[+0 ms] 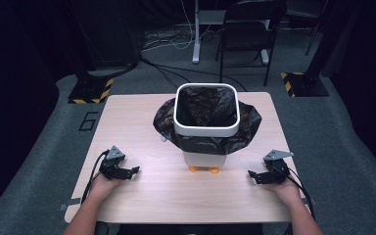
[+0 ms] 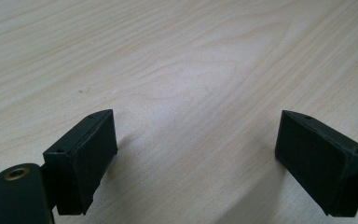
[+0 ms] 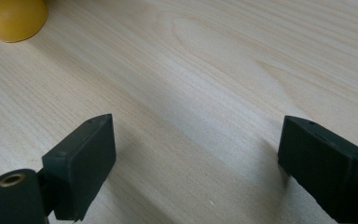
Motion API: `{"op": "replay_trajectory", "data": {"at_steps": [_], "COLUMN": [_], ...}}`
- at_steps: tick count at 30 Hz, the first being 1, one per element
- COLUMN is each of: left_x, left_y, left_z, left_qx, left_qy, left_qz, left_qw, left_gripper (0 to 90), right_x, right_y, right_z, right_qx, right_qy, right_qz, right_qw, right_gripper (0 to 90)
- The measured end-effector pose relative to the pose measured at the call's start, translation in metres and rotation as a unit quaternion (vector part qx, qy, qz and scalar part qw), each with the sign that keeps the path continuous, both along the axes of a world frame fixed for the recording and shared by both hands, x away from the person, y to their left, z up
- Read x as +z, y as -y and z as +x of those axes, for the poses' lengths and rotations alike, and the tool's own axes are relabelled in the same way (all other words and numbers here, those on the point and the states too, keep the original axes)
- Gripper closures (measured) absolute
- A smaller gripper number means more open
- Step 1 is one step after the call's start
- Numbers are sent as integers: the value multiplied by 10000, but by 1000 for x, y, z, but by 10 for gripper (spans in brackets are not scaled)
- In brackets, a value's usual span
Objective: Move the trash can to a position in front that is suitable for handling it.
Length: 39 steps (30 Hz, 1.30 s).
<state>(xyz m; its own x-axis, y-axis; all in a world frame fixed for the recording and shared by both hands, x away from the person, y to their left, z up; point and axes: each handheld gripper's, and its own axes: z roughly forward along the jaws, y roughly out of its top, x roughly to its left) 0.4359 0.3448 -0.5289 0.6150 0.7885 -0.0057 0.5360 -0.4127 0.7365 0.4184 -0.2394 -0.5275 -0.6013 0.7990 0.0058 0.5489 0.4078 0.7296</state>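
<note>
My left tool point(image 1: 136, 171) and my right tool point(image 1: 250, 175) are both wide open — holding nothing, low over the pale wooden worktop point(image 1: 142, 196). Between them stands the white square bin with a black bag point(image 1: 206, 117).

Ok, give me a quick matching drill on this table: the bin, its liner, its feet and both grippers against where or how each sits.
Things:
1. white square plastic bin
2. black plastic liner bag
3. orange rounded feet
4. left gripper
5. right gripper

States:
A. under the bin, on the table
B. open, at the table's right side
C. draped over the bin's rim
D. upright, table centre
E. open, at the table's left side

Pairs: 1-D, 2-C, 3-A, 4-E, 5-B
</note>
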Motion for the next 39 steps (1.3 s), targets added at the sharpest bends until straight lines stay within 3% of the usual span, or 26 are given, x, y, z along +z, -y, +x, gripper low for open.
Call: {"op": "replay_trajectory", "data": {"at_steps": [10, 20, 24, 32, 35, 39], "left_x": [0, 2, 4, 8, 10, 16], "left_y": [-1, 0, -2, -2, -1, 1], "left_z": [1, 2, 1, -1, -2, -4], "left_qx": [22, 67, 71, 63, -4, -85], "left_qy": [23, 24, -52, -247, -205, -188], "left_qz": [-15, -69, -115, -269, -273, -387], "left_qw": [10000, 10000, 9999, 9993, 9994, 9990], "left_gripper": [153, 241, 260, 306, 316, 323], "right_x": [0, 2, 4, 9, 11, 16], "right_y": [0, 2, 1, -2, -1, 2], "right_z": [-5, -8, -9, -6, -9, -13], "right_qx": [-43, -122, -222, -162, -152, -204], "right_qy": [35, -14, -64, -273, -226, -114], "right_qz": [50, 22, 10, 76, 17, 126], "right_qw": [10000, 9999, 9997, 9995, 9996, 9996], "right_gripper": [152, 188, 223, 287, 300, 323]}}
